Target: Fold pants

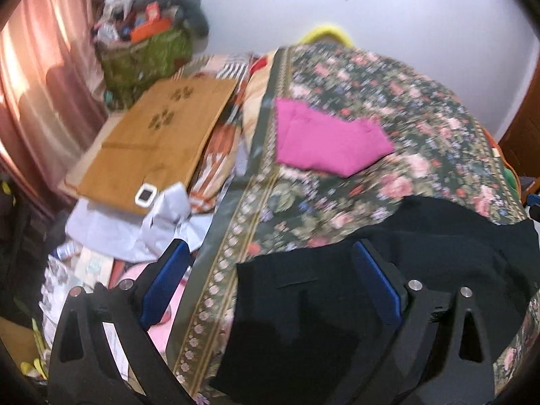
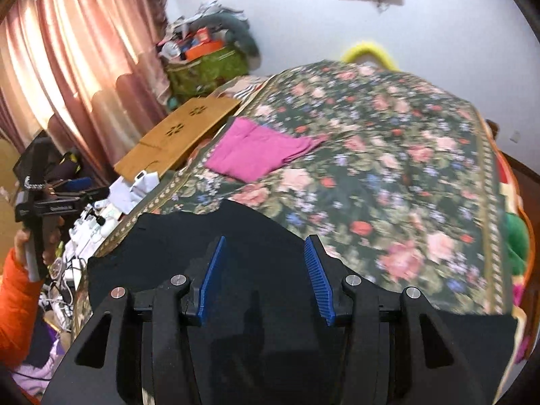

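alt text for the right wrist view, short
The right gripper, its blue pads apart with nothing between them, hangs over black pants spread on a floral bedspread. A folded pink garment lies farther up the bed, with a wooden board left of it and curtains behind.

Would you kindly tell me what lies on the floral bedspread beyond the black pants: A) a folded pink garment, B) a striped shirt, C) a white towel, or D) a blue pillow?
A: a folded pink garment rests on the floral bedspread, farther from the camera than the black pants.
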A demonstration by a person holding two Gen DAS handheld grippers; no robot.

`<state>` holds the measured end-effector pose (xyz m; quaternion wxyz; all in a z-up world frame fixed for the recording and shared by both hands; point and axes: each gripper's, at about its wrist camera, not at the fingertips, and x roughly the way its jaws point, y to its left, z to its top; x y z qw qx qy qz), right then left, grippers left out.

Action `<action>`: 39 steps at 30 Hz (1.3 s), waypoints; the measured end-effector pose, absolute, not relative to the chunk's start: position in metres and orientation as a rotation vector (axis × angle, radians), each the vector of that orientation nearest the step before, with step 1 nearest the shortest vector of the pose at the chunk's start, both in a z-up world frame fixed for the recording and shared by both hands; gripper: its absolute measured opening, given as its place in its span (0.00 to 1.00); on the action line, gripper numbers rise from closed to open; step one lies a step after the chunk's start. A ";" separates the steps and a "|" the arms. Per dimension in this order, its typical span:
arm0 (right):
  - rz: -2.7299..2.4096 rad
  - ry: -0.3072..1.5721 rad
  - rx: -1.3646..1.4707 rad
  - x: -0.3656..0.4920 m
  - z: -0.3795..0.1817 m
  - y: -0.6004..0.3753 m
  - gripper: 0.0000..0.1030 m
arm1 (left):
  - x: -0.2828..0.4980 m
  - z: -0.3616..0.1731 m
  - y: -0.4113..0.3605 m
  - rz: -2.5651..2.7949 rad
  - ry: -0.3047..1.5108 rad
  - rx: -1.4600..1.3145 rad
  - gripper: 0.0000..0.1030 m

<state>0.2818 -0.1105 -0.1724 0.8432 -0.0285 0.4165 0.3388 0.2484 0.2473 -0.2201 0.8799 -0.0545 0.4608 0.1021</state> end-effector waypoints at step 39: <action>0.816 1.019 -0.271 0.365 -0.258 0.036 0.09 | 0.283 -0.309 0.268 0.221 1.126 0.003 0.01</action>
